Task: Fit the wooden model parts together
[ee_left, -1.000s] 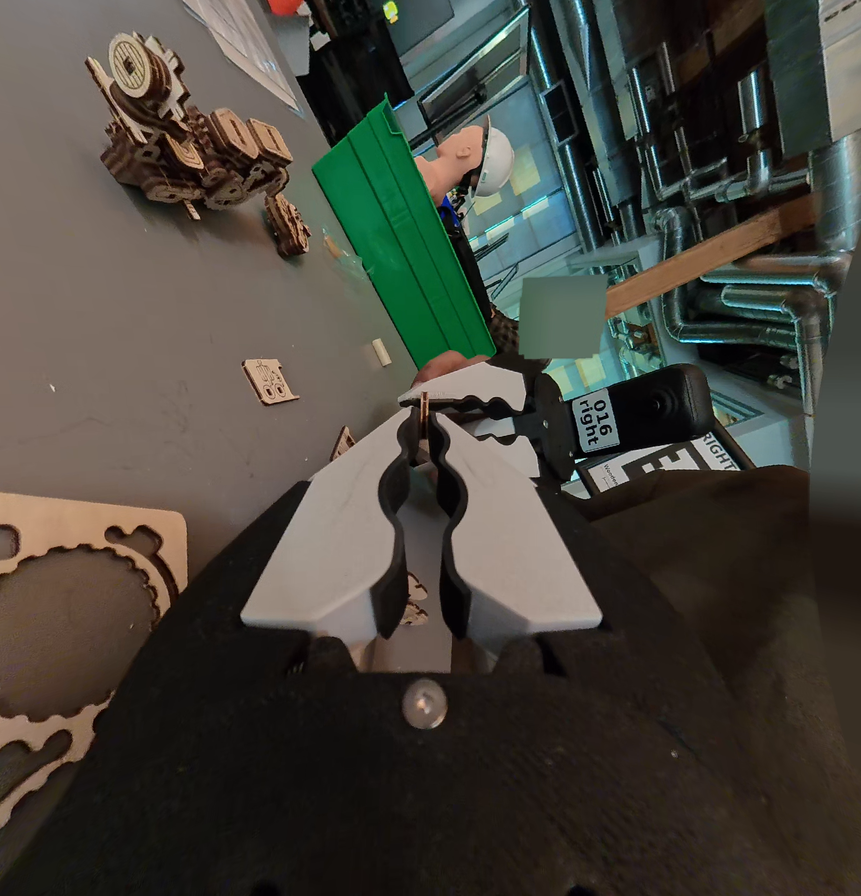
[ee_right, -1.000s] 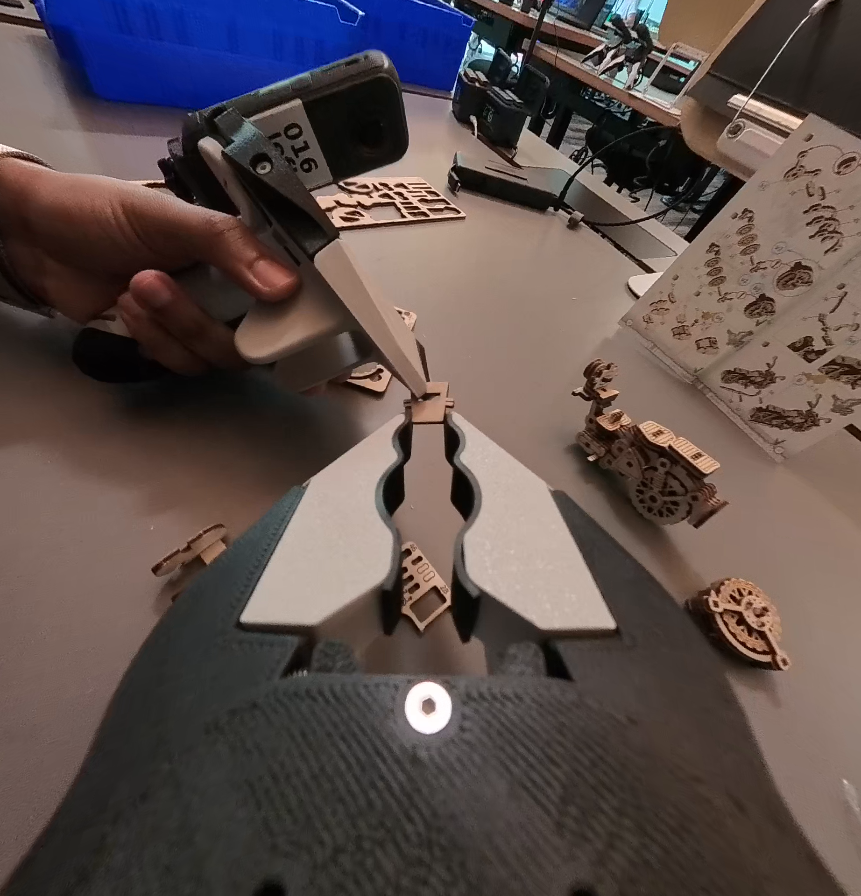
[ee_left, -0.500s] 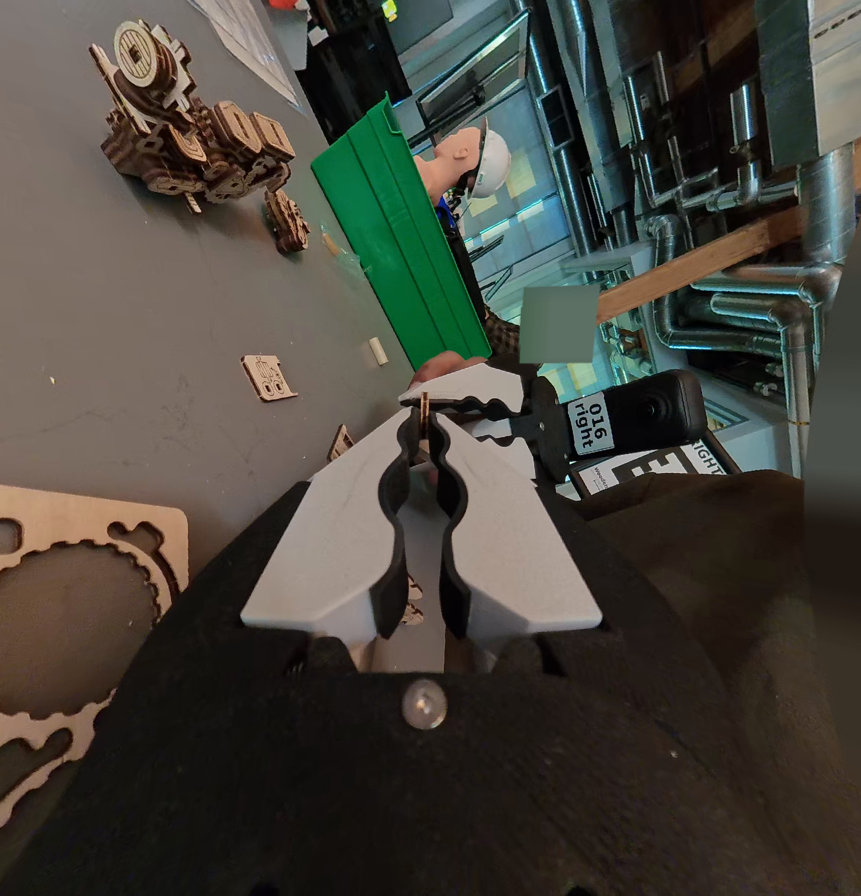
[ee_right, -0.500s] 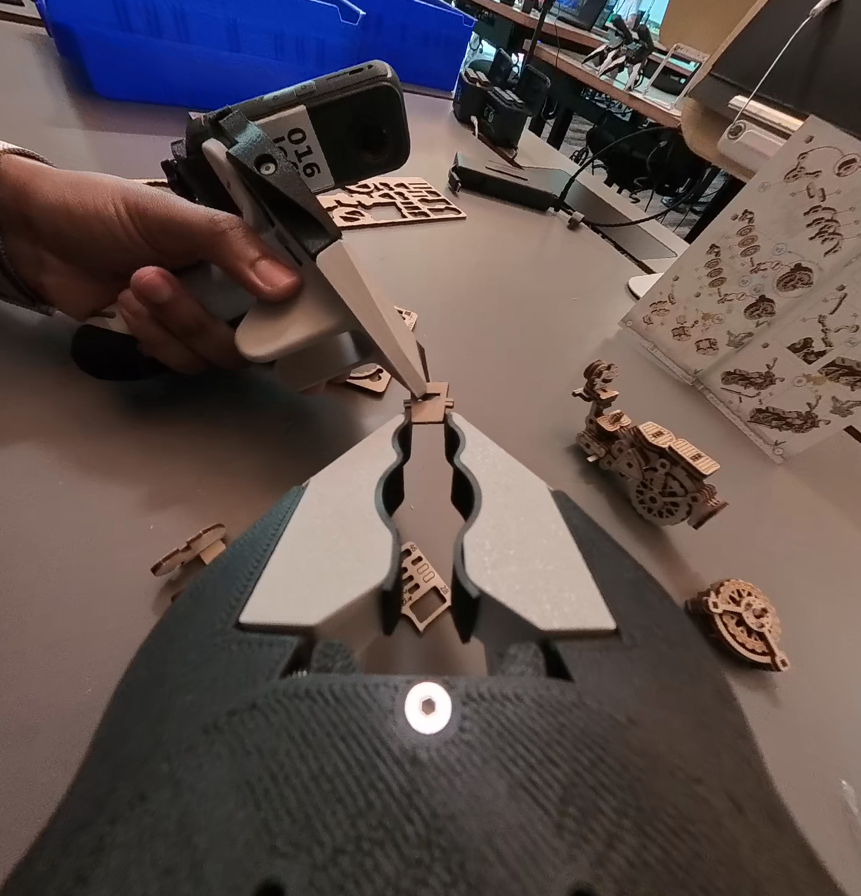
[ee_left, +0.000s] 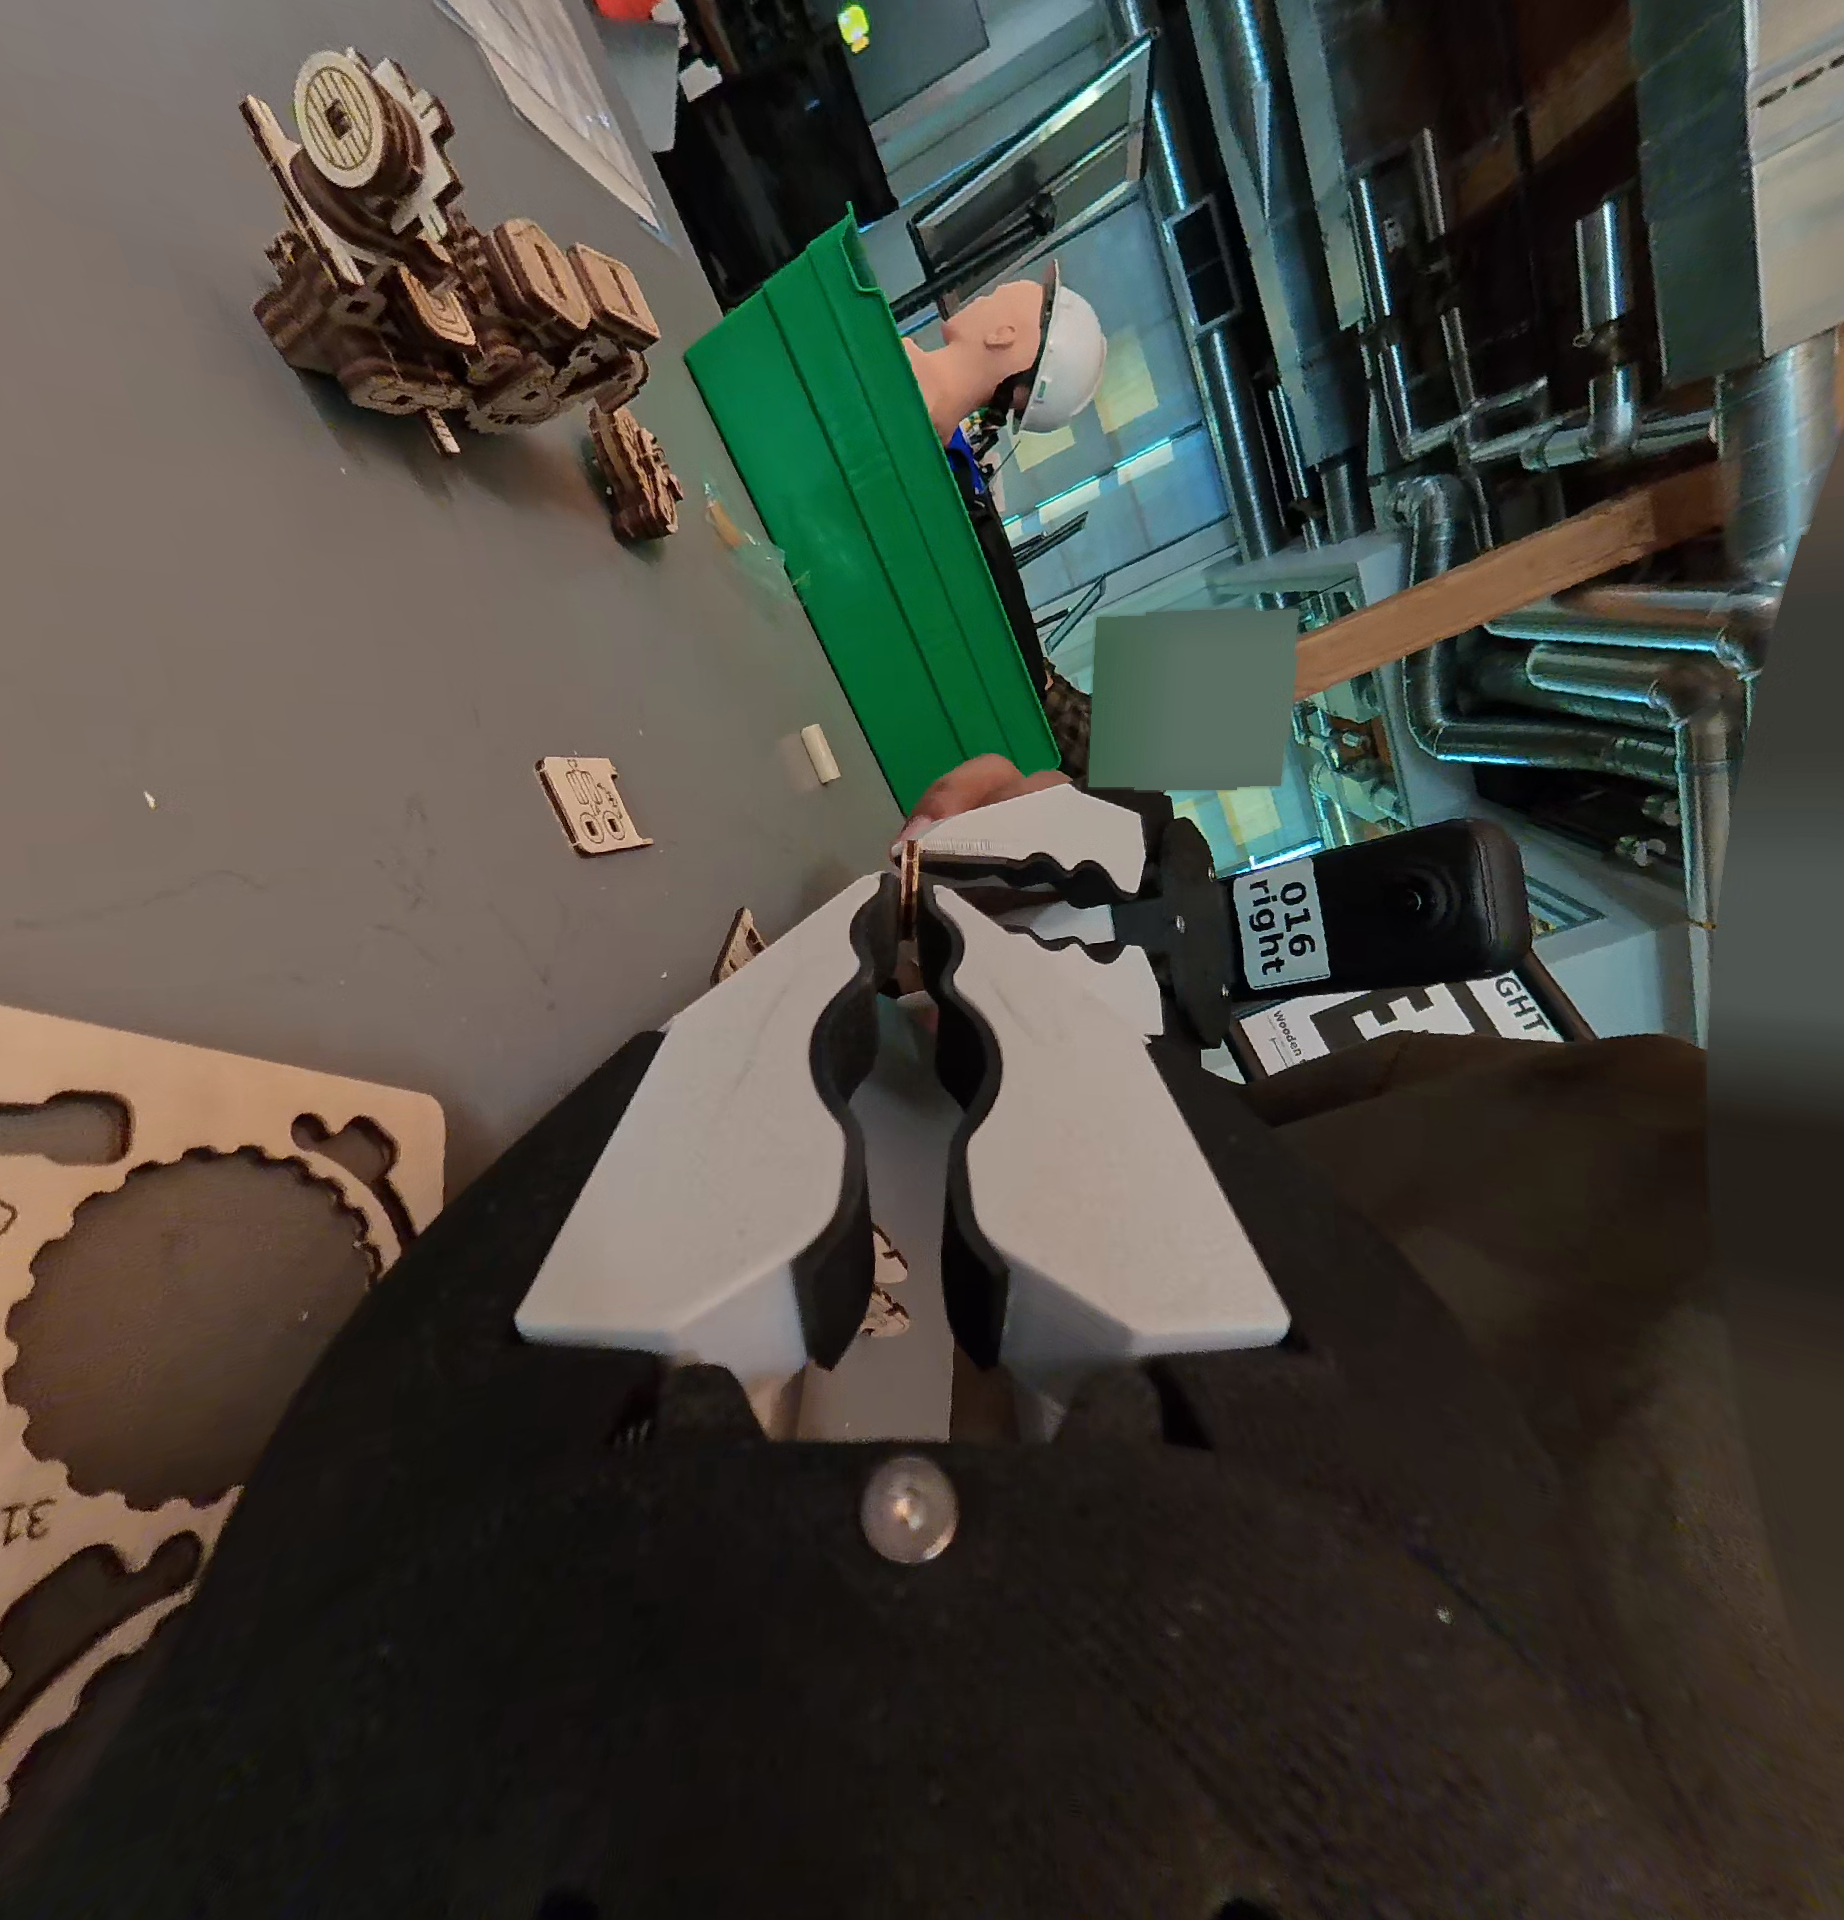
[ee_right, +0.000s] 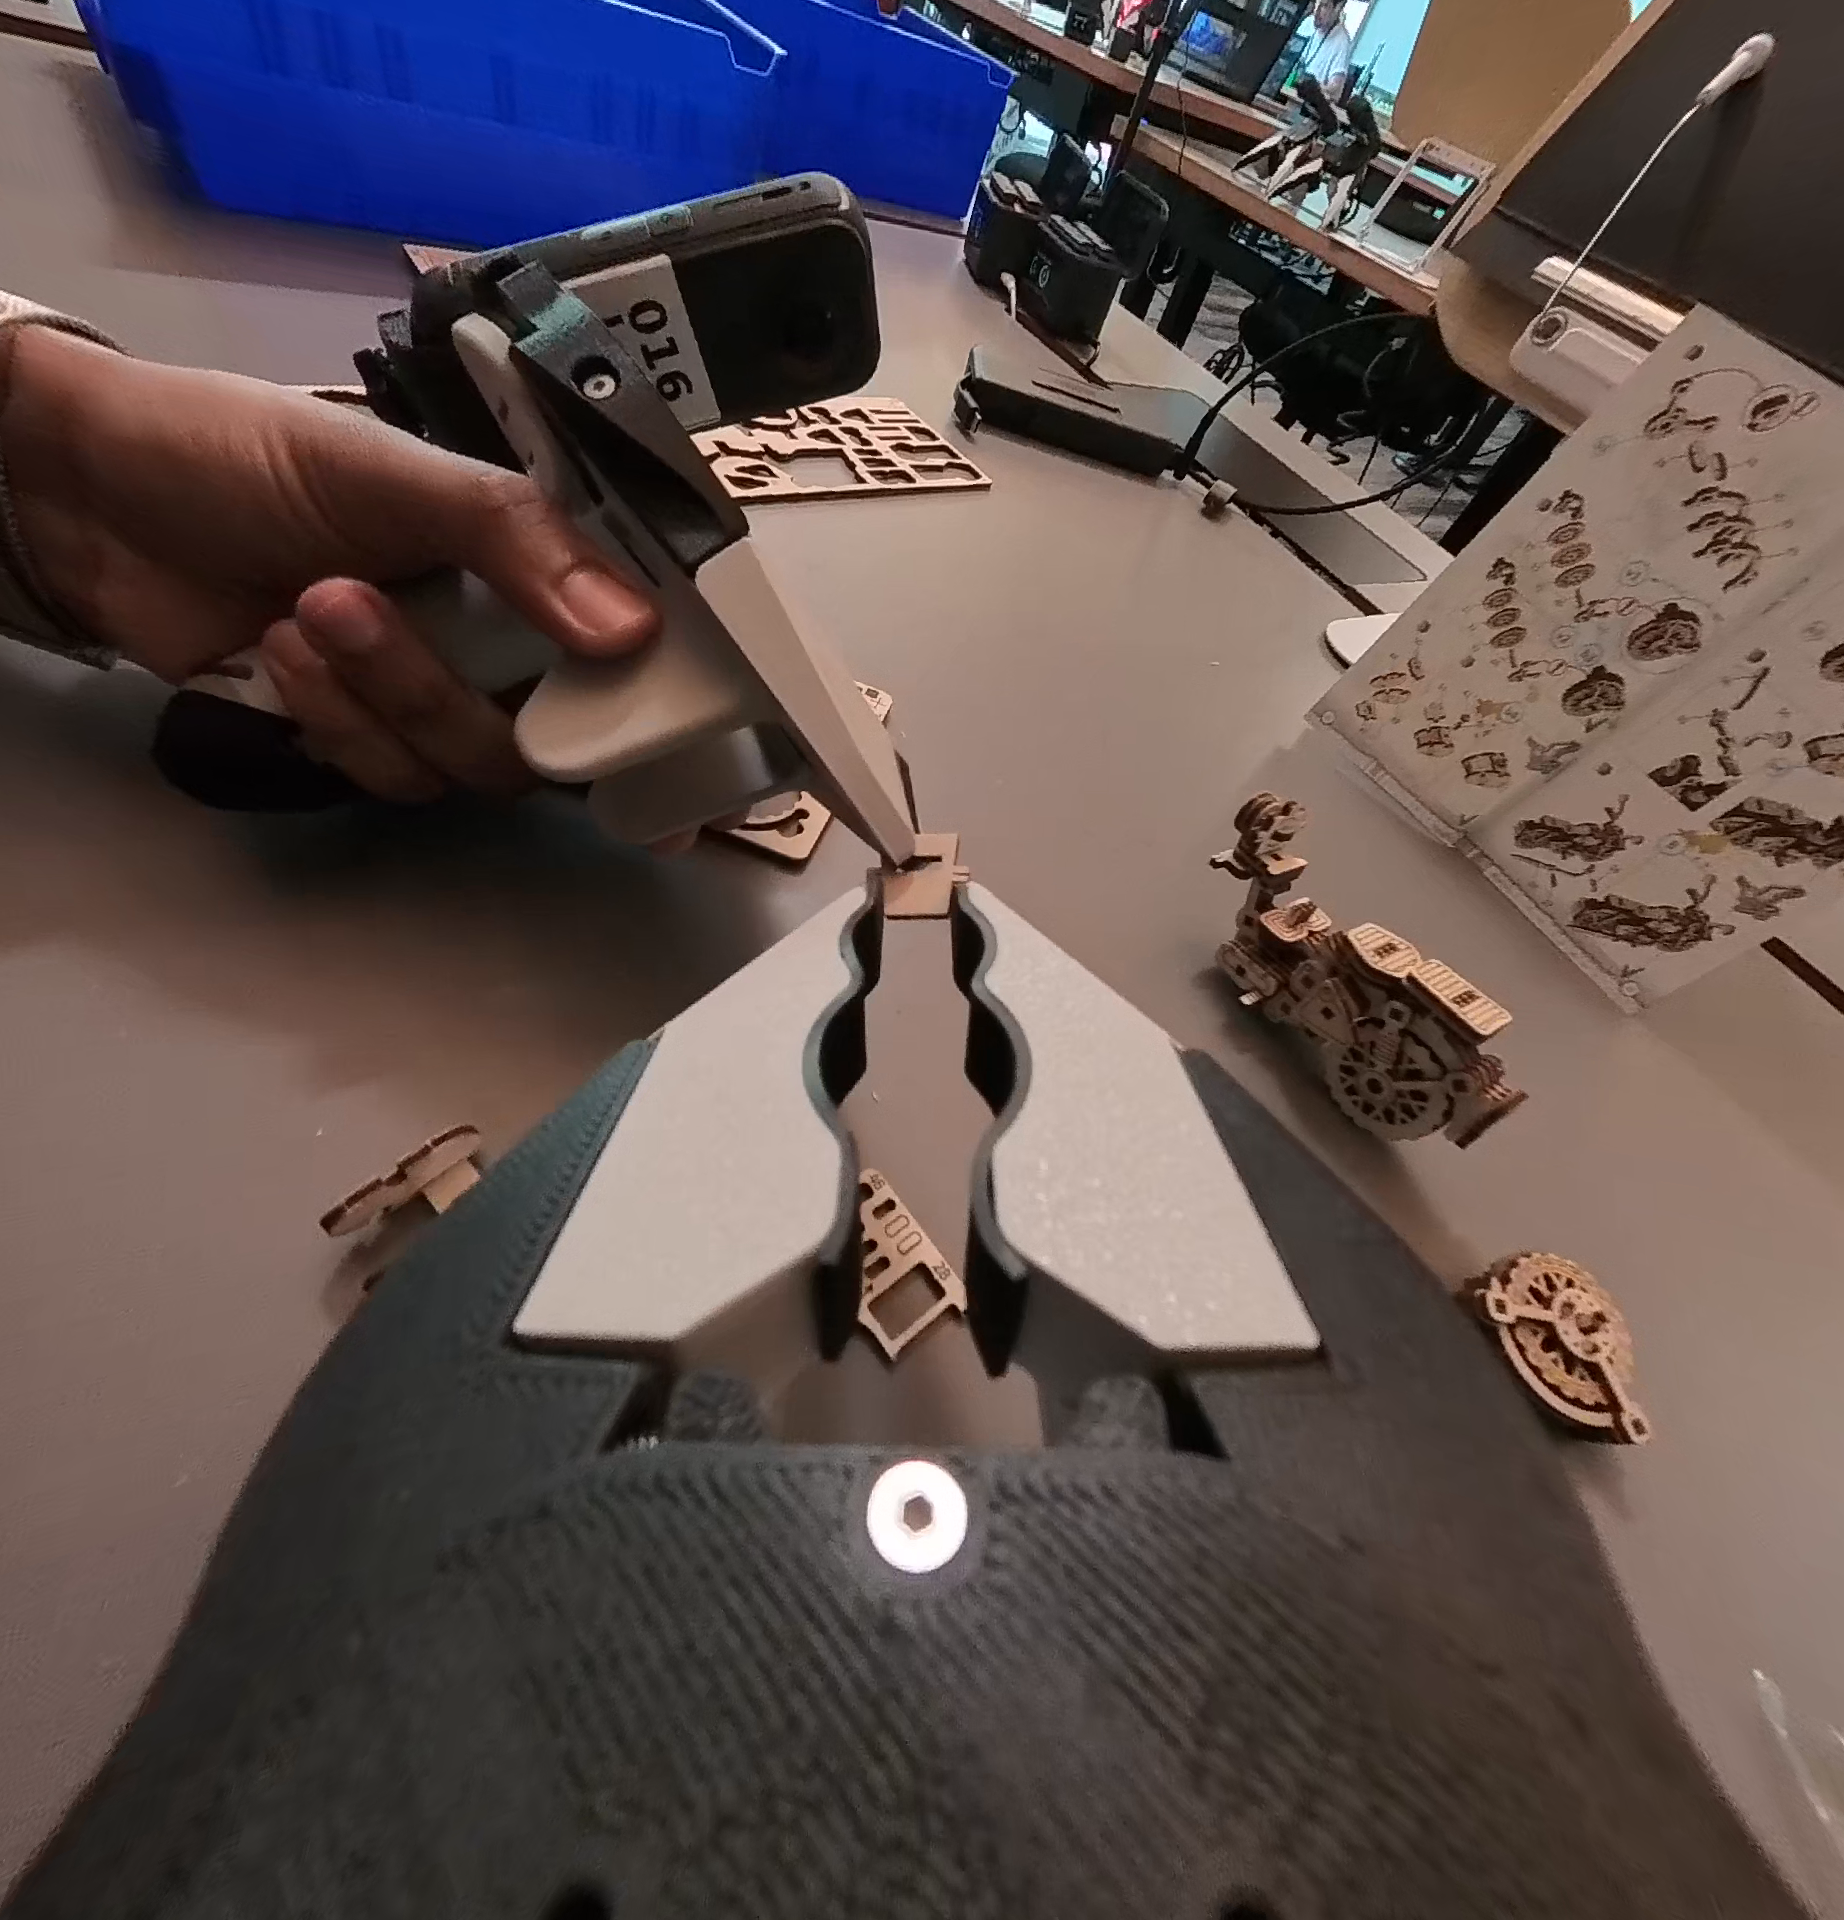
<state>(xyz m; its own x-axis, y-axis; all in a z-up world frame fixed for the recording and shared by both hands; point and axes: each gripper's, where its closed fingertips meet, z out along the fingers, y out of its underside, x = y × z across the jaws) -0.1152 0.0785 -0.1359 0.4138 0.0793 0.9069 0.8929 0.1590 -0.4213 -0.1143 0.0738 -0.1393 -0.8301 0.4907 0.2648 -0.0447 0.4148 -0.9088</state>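
Observation:
My right gripper point(ee_right: 918, 902) is shut on a small flat square wooden part point(ee_right: 920, 891), held by its side edges above the grey table point(ee_right: 1053, 675). My left gripper point(ee_left: 905, 902) is shut on a thin wooden part point(ee_left: 909, 883) seen edge-on. Its tips show in the right wrist view point(ee_right: 897, 847), coming from the upper left and touching the flat part's top edge. The right gripper shows side-on in the left wrist view point(ee_left: 933, 850), tip to tip with mine. I cannot tell whether the two hold one joined piece or two.
A built wooden motorcycle point(ee_right: 1365, 1029) point(ee_left: 450, 301) and a wooden wheel point(ee_right: 1557, 1351) stand to the right. Loose flat parts point(ee_right: 404, 1195) point(ee_left: 591, 805) and punched-out sheets point(ee_left: 170, 1299) point(ee_right: 845, 468) lie around. A green bin point(ee_left: 866, 499), blue bins point(ee_right: 482, 114) and an instruction sheet point(ee_right: 1645, 675) border the table. My right gripper's tips are some 12 cm from the built wooden motorcycle point(ee_right: 1365, 1029).
Both grippers stay shut, tip to tip at the same spot. Only a very slight shift of the left view.

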